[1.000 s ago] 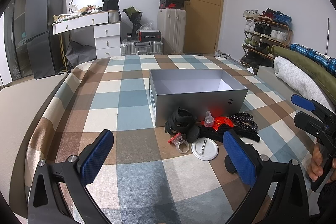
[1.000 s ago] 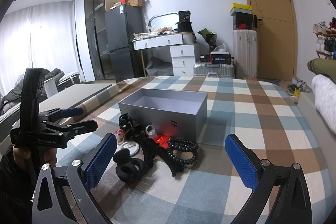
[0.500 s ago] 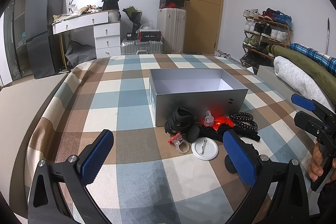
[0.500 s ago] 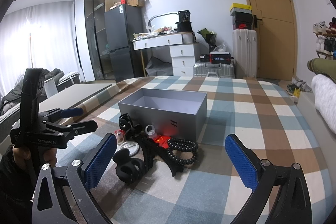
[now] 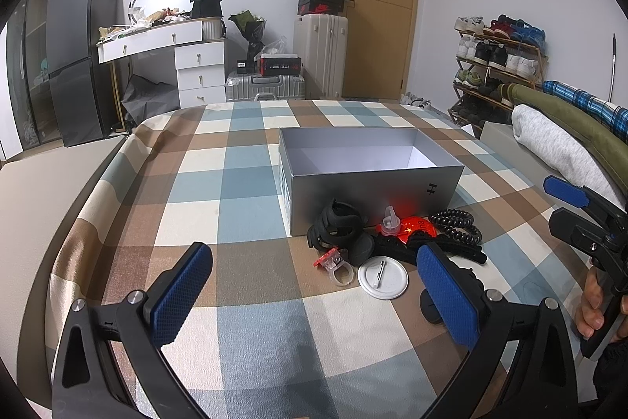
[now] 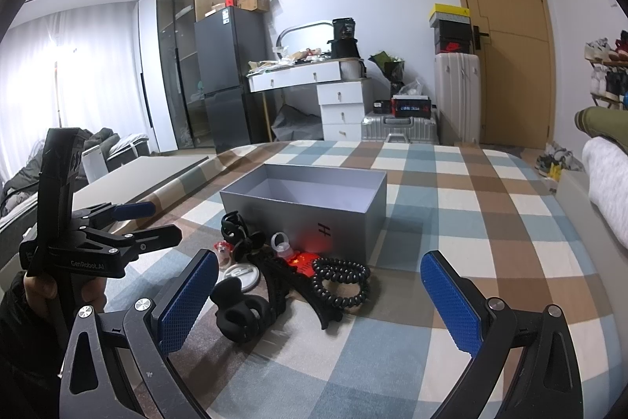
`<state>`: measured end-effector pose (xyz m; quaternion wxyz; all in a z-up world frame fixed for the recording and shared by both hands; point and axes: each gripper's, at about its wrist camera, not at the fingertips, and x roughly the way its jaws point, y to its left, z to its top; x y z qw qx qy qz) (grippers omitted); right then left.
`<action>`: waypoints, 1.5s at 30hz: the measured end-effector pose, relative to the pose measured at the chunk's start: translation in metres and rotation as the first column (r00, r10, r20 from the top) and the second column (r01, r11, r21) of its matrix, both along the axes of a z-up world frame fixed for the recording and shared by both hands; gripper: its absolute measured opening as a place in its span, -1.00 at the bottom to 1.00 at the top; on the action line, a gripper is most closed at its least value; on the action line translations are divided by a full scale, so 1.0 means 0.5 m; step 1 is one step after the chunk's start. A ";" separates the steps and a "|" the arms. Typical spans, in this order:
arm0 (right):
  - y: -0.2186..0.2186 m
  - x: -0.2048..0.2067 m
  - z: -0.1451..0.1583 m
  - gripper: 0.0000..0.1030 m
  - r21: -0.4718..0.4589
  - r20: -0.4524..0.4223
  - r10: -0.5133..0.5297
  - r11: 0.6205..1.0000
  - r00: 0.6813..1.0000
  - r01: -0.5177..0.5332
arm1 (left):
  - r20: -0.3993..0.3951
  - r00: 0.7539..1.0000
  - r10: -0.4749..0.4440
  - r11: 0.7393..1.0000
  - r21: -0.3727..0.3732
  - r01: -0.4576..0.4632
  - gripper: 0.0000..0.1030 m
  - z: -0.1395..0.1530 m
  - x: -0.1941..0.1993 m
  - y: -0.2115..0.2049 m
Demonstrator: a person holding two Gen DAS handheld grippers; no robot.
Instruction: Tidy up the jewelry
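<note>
Both hand-held grippers hover spread wide and empty over the checked bed point(image 5: 243, 340): the left hand-held gripper point(image 5: 314, 301) faces the pile from the near side, and the right hand-held gripper point(image 6: 320, 299) comes at it from the right. The jewelry lies in a loose heap just in front of the open grey box point(image 5: 369, 163), whose inside looks empty so far. Everything here should be light. The coiled band point(image 6: 341, 279) is springy and will stretch or roll, so a pinch across one side of the loop suits it. The black claw clips point(image 5: 339, 226) are stiff plastic with teeth that may snag their neighbours; the body of a clip seems the safest hold. The white badge point(image 5: 382, 277) lies flat, pin side up, and could be slippery to get under; its edge or pin looks like the only purchase. The clear ring point(image 5: 337, 264) beside it is small and probably brittle, best nipped at its band.
</note>
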<state>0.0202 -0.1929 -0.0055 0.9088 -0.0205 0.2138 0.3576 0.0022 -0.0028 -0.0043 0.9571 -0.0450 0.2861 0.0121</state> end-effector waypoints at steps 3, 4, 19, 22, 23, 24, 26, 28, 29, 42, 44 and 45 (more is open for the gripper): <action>0.000 0.001 -0.001 1.00 -0.003 -0.004 -0.001 1.000 1.000 0.001 | 0.000 1.000 0.007 1.000 0.003 -0.007 0.97 -0.003 0.000 -0.001; 0.000 0.003 -0.003 1.00 -0.005 -0.008 -0.003 1.000 1.000 0.003 | -0.001 1.000 0.005 1.000 0.002 -0.005 0.97 -0.003 0.000 0.000; 0.006 0.090 -0.044 0.83 -0.122 -0.285 -0.088 0.991 0.954 0.055 | -0.102 0.992 -0.069 0.998 0.003 0.069 0.97 -0.012 0.009 -0.043; 0.017 0.094 -0.053 0.52 -0.159 -0.319 -0.065 0.987 0.945 0.015 | -0.115 0.985 -0.128 0.992 -0.011 0.128 0.97 -0.012 0.008 -0.065; 0.020 0.092 -0.055 0.51 -0.169 -0.321 -0.059 0.986 0.945 0.004 | -0.125 0.981 -0.149 0.989 -0.018 0.147 0.97 -0.014 0.009 -0.070; 0.024 0.091 -0.058 0.51 -0.171 -0.331 -0.047 0.985 0.942 -0.011 | -0.134 0.978 -0.162 0.987 -0.024 0.160 0.97 -0.015 0.010 -0.075; 0.028 0.088 -0.062 0.45 -0.170 -0.354 -0.025 0.985 0.935 -0.038 | -0.151 0.969 -0.194 0.981 -0.049 0.188 0.97 -0.019 0.013 -0.080; 0.028 0.088 -0.063 0.43 -0.155 -0.373 -0.013 0.987 0.928 -0.048 | -0.161 0.962 -0.223 0.975 -0.061 0.215 0.97 -0.021 0.013 -0.088; 0.026 0.088 -0.062 0.43 -0.147 -0.373 -0.012 0.988 0.928 -0.046 | -0.167 0.959 -0.228 0.973 -0.062 0.221 0.97 -0.021 0.014 -0.092; 0.004 0.082 -0.051 0.44 -0.103 -0.389 -0.006 0.994 0.921 -0.037 | -0.293 0.912 -0.285 0.957 -0.030 0.289 0.39 -0.048 0.037 -0.153; 0.002 0.084 -0.054 0.44 -0.106 -0.395 -0.012 0.994 0.919 -0.032 | -0.317 0.904 -0.286 0.956 -0.027 0.293 0.07 -0.057 0.044 -0.159; 0.001 0.085 -0.056 0.44 -0.107 -0.398 -0.015 0.994 0.917 -0.031 | -0.331 0.899 -0.288 0.955 -0.031 0.294 0.01 -0.061 0.047 -0.160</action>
